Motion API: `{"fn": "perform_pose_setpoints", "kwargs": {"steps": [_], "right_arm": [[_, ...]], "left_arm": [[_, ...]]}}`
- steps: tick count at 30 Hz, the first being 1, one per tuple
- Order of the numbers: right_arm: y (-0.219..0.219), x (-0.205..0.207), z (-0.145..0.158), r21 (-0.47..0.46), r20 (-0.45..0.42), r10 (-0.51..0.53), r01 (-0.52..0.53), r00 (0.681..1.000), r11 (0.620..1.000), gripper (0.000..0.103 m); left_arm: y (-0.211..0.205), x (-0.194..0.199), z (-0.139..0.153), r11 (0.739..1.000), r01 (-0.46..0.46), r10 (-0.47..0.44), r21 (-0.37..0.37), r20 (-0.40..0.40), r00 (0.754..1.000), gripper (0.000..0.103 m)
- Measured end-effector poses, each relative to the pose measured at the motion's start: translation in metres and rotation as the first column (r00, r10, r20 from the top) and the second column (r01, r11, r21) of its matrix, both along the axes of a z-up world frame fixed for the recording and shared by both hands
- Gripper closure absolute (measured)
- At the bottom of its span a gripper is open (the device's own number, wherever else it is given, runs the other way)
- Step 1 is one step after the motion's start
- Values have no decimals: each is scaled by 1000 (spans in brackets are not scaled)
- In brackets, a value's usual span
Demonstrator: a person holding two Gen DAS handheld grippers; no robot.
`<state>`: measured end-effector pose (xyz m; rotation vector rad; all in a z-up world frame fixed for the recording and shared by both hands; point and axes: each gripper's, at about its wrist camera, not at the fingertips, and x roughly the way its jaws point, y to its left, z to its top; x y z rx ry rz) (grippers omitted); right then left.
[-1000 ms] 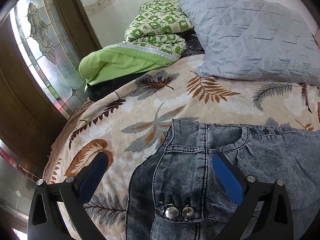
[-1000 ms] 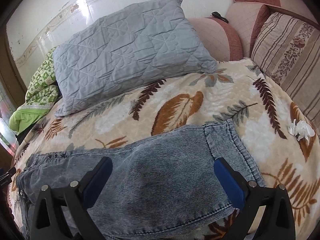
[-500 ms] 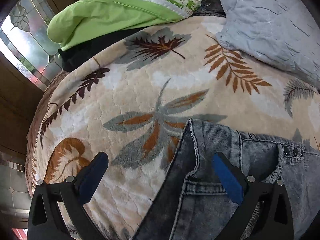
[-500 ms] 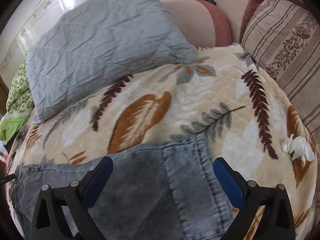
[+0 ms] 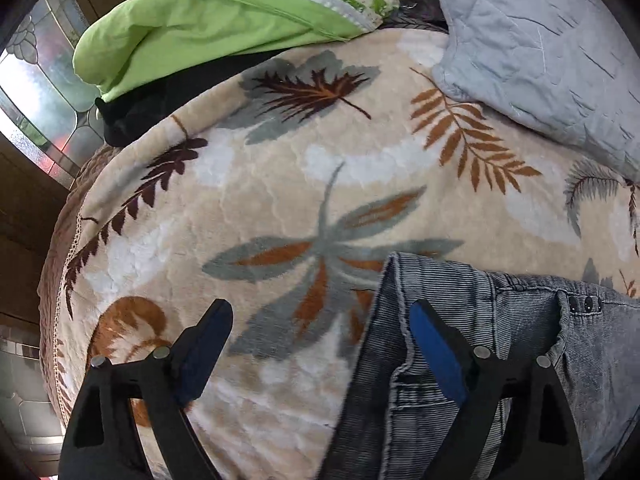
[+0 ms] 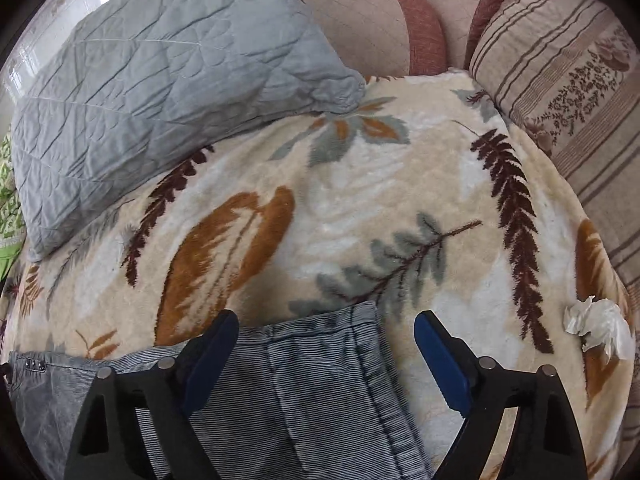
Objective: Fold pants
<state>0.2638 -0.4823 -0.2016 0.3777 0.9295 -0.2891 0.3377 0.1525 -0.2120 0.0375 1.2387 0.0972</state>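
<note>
Grey washed-denim pants [image 5: 516, 344] lie flat on a cream leaf-print blanket [image 5: 280, 184]. The left wrist view shows their waistband end with the corner between my fingers. My left gripper [image 5: 320, 344] is open, straddling that corner just above it. The right wrist view shows the hem end of the pants [image 6: 312, 376]. My right gripper [image 6: 326, 348] is open, with the hem corner between its blue pads.
A grey quilted pillow [image 6: 160, 80] lies at the back of the bed. A folded green quilt [image 5: 208, 28] sits at the far left by a window. Striped cushions [image 6: 568, 92] line the right side. A crumpled white tissue [image 6: 600, 326] lies on the blanket at right.
Both grippers have moved down and forward toward the pants' far corners. The left has shifted from over the waistband to its corner; the right now straddles the hem corner. Both stay open.
</note>
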Motion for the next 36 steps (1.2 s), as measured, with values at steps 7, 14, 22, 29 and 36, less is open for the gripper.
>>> {"fn": "perform_pose_setpoints", "kwargs": {"steps": [7, 14, 22, 29, 36], "right_arm": [[3, 12, -32, 3, -70, -5, 5, 998, 1000, 14], [16, 10, -23, -41, -30, 31, -33, 999, 999, 53], [20, 0, -16, -81, 28, 30, -28, 999, 996, 82], [6, -28, -1, -16, 95, 24, -23, 995, 1000, 86], [-4, -70, 28, 36, 186, 10, -17, 983, 999, 86]], "left_arm": [[-1, 14, -23, 998, -13, 8, -64, -84, 996, 12], [-14, 35, -33, 987, -34, 16, -154, -117, 993, 30], [-22, 37, -21, 983, -30, 15, -182, -84, 996, 90], [-27, 19, 14, 980, -6, 6, -201, -4, 1000, 97], [-24, -14, 65, 966, 42, -21, -253, 86, 996, 97]]}}
